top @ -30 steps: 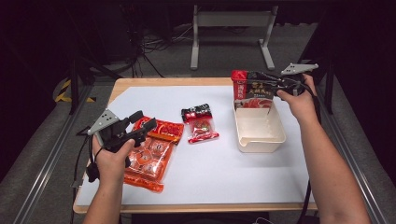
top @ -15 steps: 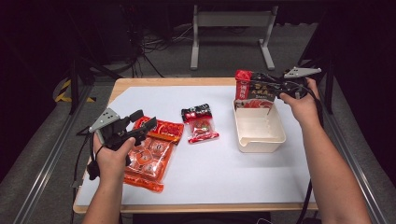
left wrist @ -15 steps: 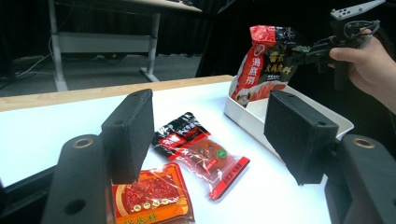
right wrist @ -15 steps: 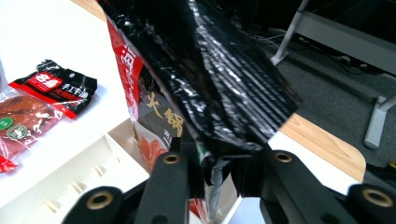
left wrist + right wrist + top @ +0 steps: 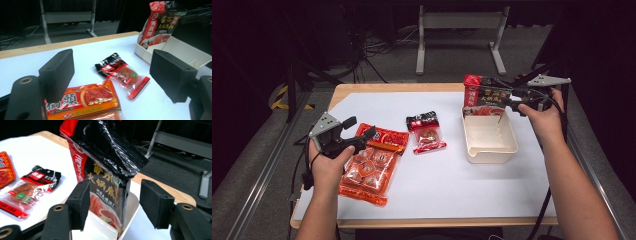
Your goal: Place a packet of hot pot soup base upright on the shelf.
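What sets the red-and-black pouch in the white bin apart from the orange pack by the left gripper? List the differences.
The red-and-black pouch stands upright at the far end of the white bin; the orange pack lies flat on the table. The pouch is dark, opaque and crumpled at the top; the orange pack is larger and partly clear, showing round pieces inside. The pouch sits between the right gripper's open fingers; the pack lies under the left gripper, also open. Both are printed food packs.

Recording lab or studio set-up, wooden table (image 5: pixel 347 89) under a white sheet (image 5: pixel 452 175), black curtained surround, grey carpet floor (image 5: pixel 452 60), loose cables (image 5: pixel 382 47), metal stand legs (image 5: pixel 460 35), aluminium rail (image 5: pixel 257 170), yellow-black hazard tape (image 5: pixel 279 97).
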Motion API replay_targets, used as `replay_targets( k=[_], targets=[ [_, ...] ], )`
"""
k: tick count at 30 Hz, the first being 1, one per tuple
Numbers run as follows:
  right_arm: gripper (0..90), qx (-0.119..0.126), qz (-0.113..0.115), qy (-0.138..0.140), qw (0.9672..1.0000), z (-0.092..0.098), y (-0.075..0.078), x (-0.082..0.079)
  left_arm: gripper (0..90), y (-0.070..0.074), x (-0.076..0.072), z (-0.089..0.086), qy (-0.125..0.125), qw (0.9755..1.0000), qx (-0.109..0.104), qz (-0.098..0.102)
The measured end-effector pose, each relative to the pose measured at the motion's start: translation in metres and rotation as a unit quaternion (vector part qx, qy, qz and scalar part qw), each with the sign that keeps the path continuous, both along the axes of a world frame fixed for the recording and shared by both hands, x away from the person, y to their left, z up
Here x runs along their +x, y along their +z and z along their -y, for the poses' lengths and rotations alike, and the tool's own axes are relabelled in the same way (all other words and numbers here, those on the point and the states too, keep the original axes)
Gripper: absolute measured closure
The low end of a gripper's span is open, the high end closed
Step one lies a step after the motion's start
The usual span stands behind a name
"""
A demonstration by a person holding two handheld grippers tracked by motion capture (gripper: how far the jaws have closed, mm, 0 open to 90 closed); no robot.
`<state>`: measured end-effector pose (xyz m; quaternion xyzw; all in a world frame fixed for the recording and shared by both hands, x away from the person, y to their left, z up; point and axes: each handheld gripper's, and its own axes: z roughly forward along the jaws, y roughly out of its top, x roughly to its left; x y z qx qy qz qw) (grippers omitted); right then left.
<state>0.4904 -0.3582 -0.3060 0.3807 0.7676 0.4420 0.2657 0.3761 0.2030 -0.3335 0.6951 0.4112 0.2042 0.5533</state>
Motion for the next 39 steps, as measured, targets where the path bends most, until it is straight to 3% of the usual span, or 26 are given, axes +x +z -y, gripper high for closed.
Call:
replay_targets(
  k=[10,12,21,27,32,39],
  targets=[
    [37.8,0.000,0.012,0.001,0.9999,-0.003,0.010,-0.033,14.0,0.000,0.007,-0.011,-0.007,0.9997,0.021,-0.007],
    [37.0,0.011,0.013,0.014,0.9997,-0.006,0.012,-0.043,13.2,-0.002,0.009,-0.014,-0.012,0.9994,0.027,-0.019],
    [36.6,0.023,0.024,0.046,0.9984,-0.024,0.007,-0.068,6.0,-0.007,0.015,-0.023,-0.005,0.9989,0.042,-0.021],
    [36.7,0.028,0.028,0.064,0.9971,-0.040,0.001,-0.081,9.2,-0.013,0.021,-0.029,-0.012,0.9966,0.071,-0.039],
    [36.6,0.040,0.029,0.081,0.9955,-0.049,0.001,-0.094,11.1,-0.017,0.026,-0.035,-0.015,0.9964,0.072,-0.042],
    [36.4,0.028,0.025,0.097,0.9946,-0.053,0.001,-0.107,13.1,-0.021,0.032,-0.040,-0.007,0.9954,0.081,-0.050]
  ],
)
